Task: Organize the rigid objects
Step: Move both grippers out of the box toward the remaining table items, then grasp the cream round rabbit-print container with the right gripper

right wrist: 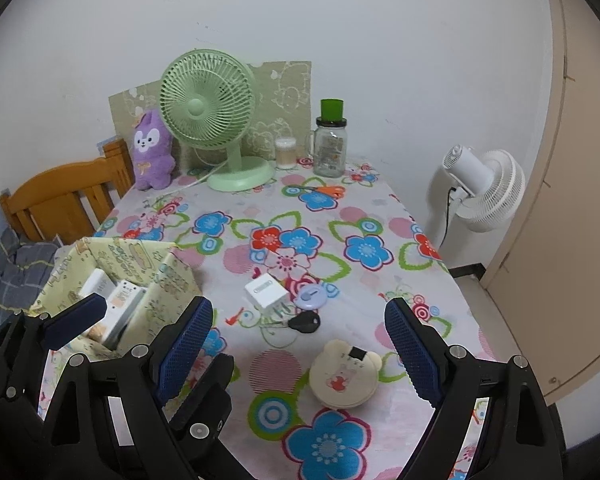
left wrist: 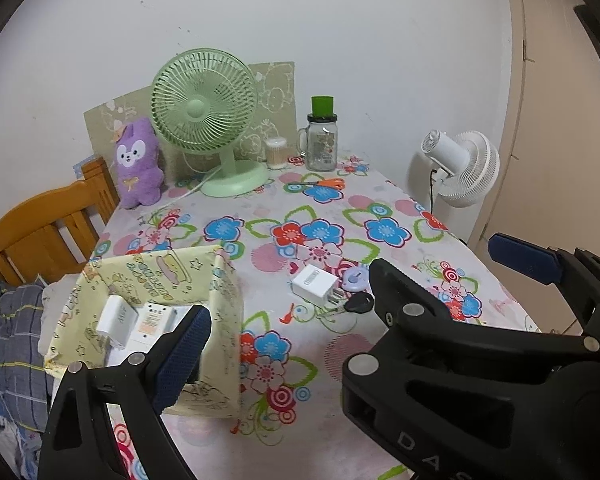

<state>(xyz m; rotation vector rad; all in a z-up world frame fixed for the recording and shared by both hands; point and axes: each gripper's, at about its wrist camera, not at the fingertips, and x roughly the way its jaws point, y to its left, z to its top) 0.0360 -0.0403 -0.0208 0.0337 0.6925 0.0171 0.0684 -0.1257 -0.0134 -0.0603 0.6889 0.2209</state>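
A yellow patterned box [left wrist: 220, 312] [right wrist: 168, 280] stands at the table's left front and holds white chargers [left wrist: 118, 318] [right wrist: 122, 304]. On the floral cloth lie a white plug adapter [left wrist: 314, 282] [right wrist: 266, 290], a lilac round tag [left wrist: 356, 278] [right wrist: 311, 296], a black key [left wrist: 358, 304] [right wrist: 305, 322] and a cream bear-shaped case [right wrist: 344, 376]. My left gripper [left wrist: 340, 320] is open and empty, its left finger [left wrist: 184, 356] over the box's front. My right gripper [right wrist: 300, 354] is open and empty, with the bear case between its fingers.
At the back stand a green fan [left wrist: 206, 116], a purple plush [left wrist: 138, 162], a cotton-swab tub [left wrist: 276, 152] and a glass jar with a green cup [left wrist: 321, 140]. Orange scissors [left wrist: 326, 183] lie near them. A wooden chair [left wrist: 44, 232] is left, a white fan [left wrist: 466, 166] right.
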